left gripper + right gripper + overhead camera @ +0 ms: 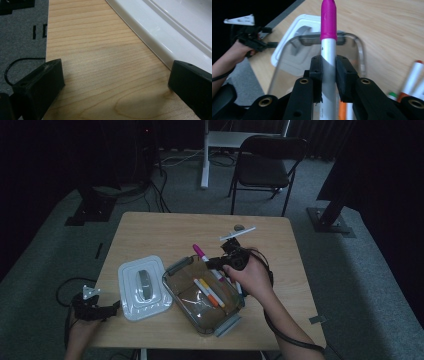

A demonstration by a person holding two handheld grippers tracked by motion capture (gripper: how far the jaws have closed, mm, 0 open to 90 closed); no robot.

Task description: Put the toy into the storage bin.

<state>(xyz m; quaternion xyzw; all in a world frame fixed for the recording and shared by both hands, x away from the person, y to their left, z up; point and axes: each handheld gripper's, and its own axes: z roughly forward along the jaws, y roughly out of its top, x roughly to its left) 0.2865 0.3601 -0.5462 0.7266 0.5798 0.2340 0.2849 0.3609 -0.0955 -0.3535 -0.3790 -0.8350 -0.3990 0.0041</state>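
Container (200, 312) sits open mid-table, lid (142, 287) off beside it, orange marker (211, 296) and white ones already inside. Right gripper (328, 72) clamps the pink marker (328, 37) over the container, seemingly loading it; direction unclear. Left gripper (117, 80) rests open, empty, by the lid. Markers at the container's right are partly cut off.

My right gripper (220, 261) is clamped on a pink-capped marker (204, 257), holding it above the far rim of the clear container (227, 322), where two orange-tipped markers (210, 293) lie side by side. My left gripper (111, 309) rests at the near left edge of the table (165, 227), just beside the white lid (143, 286) lying left of the container.
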